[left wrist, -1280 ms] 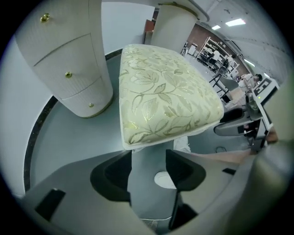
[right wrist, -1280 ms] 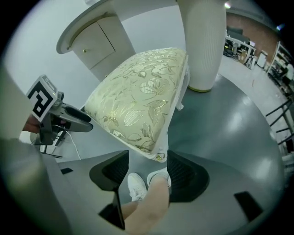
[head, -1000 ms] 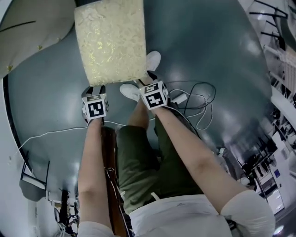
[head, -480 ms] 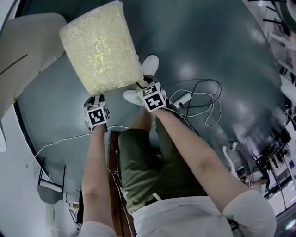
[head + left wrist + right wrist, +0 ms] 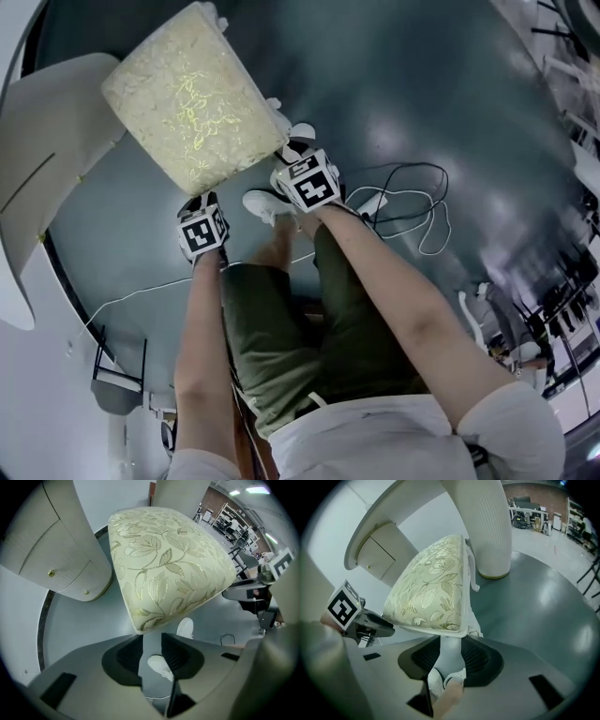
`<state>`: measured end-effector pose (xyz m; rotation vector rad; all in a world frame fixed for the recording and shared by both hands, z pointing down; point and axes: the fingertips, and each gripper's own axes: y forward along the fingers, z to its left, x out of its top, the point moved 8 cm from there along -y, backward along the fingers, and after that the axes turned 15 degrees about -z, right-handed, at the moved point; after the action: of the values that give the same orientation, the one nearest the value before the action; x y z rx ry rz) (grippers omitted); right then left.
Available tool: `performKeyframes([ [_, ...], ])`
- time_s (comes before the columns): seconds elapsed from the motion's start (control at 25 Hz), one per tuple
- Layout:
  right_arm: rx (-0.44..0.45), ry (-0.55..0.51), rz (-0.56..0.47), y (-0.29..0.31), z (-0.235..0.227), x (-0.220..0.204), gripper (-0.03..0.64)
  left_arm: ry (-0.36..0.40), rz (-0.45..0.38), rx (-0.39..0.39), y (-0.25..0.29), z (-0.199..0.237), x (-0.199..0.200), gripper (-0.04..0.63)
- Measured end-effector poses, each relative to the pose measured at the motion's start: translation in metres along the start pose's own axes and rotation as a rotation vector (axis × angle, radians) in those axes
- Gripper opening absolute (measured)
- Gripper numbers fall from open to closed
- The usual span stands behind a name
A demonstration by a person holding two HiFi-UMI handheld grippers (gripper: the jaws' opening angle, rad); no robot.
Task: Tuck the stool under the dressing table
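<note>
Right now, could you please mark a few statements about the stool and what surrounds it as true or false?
1. The stool has a cream, leaf-patterned top. True.
2. The stool is fully under the dressing table. False: its whole top shows, out on the floor beside the table.
3. A cable lies looped on the floor. True.
4. The person's shoes are black. False: they are white.
</note>
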<state>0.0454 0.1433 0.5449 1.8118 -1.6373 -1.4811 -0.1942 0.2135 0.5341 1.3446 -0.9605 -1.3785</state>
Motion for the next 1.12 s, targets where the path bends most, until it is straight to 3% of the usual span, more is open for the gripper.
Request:
performKeyframes([
  [0.28,0.013,-0.064,-0.028,0.029,-0.042,0.096,0.152,-0.03,-0.002,0.031,0.019,0.005,0.1,0.102],
  [0.6,-0.036,-0.073,-0.064,0.032,-0.048,0.097,0.141,0.008,0.009,0.007,0.026,0.001,0.097,0.06],
  [0.84,-0.07,-0.086,-0.056,0.034,-0.047,0.099,0.133,0.0,0.081,-0.047,0.027,0.001,0.101,0.059],
  [1.12,-0.131,-0.095,-0.045,0.036,-0.041,0.098,0.133,0.111,0.172,-0.072,0.026,0.004,0.106,0.027],
])
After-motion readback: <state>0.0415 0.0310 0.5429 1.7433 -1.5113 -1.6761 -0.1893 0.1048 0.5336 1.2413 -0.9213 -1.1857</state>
